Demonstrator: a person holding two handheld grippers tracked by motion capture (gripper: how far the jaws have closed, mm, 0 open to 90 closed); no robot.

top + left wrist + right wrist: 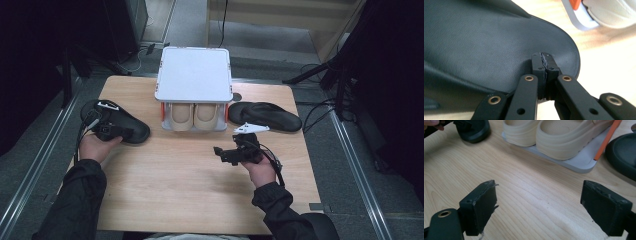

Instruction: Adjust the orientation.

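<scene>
Black left slipper | left gripper fingers clenched at its edge | right gripper fingers released above table

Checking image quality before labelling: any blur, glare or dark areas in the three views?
High view: table evenly lit, surroundings nearly black. Left gripper view: black slipper sharp, rack and background washed out and soft. Right gripper view: tabletop crisp, slight sheen.

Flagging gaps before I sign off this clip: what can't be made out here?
- Left claw: jaws shut at the left black slipper heel; whether they pinch its rim is hidden, left gripper view.
- Beige shoes: fronts hidden under the rack's white top, high view.
- Right black slipper: cut by the frame edge, right gripper view.
- Right claw is open over bare table.
</scene>
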